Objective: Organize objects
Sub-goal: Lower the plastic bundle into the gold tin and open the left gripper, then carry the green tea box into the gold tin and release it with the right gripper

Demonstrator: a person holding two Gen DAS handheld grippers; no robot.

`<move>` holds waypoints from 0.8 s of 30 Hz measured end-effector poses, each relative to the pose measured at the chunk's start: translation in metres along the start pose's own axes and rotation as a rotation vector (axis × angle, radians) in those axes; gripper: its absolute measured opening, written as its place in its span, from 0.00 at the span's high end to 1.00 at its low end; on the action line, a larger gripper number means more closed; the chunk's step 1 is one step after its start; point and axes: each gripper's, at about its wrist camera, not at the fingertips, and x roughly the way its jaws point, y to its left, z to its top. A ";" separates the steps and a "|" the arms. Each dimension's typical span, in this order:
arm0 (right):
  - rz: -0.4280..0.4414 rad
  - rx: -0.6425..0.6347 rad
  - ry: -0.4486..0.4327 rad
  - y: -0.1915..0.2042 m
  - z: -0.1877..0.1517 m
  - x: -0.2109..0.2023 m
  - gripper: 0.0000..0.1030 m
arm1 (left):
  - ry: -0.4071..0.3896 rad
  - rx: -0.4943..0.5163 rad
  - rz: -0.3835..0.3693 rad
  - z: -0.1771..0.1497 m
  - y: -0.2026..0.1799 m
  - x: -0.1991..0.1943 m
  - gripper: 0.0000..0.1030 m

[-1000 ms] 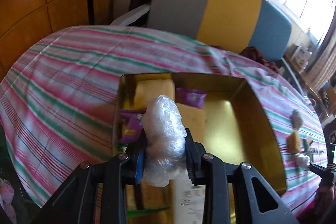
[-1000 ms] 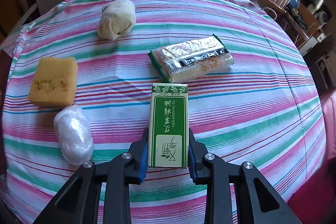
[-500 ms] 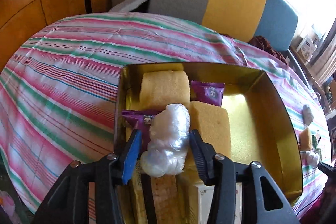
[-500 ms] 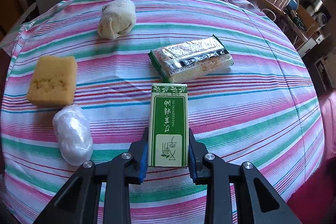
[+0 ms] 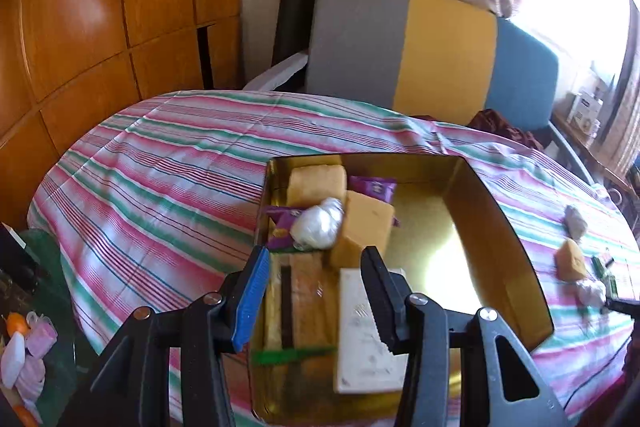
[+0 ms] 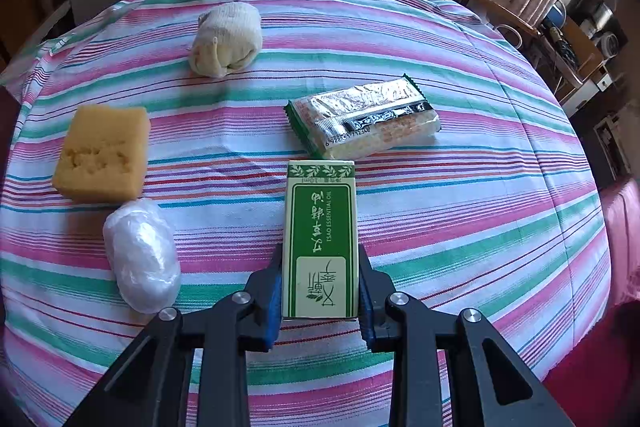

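A round table wears a striped cloth [image 6: 460, 187] of pink, green and white, and a grey, yellow and blue sofa [image 5: 420, 47] stands behind it.

The landmark is the gold tin box [image 5: 508, 247] on the cloth. Inside it, at the far left end, lie two yellow sponges, some purple packets and a plastic-wrapped ball [image 5: 318, 225]. A biscuit pack and a white box lie at the near end. The left claw [image 5: 316, 291] hangs above the near end of the tin. Its jaws are wide apart and hold nothing.

To the right of the tin, the right claw [image 6: 320, 287] squeezes a green essential oil box [image 6: 320, 239] by its two long sides, at the near end. The box lies flat on the cloth.

It looks like thin card, so it is likely light and fairly stiff, but a hard squeeze could dent it. The long flat sides are a good place to hold.

Beyond the green box lies a biscuit packet [image 6: 364, 117], shiny and probably slippery, and the biscuits could break. Left of it sit a yellow sponge [image 6: 102, 153], soft and squashy, a second wrapped ball [image 6: 142, 255] and a rolled white cloth [image 6: 226, 39].
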 end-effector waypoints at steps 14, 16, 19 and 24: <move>0.110 0.006 -0.124 0.021 0.006 -0.058 0.71 | 0.017 0.007 -0.029 -0.026 -0.008 -0.010 0.54; 0.142 -0.014 -0.152 0.037 0.008 -0.072 0.71 | 0.017 0.004 -0.029 -0.027 -0.006 -0.011 0.54; 0.213 -0.058 -0.189 0.067 0.014 -0.095 0.71 | 0.017 0.000 -0.026 -0.028 -0.003 -0.011 0.54; 0.354 -0.183 -0.222 0.143 0.018 -0.126 0.71 | 0.022 -0.010 -0.029 -0.031 0.001 -0.010 0.54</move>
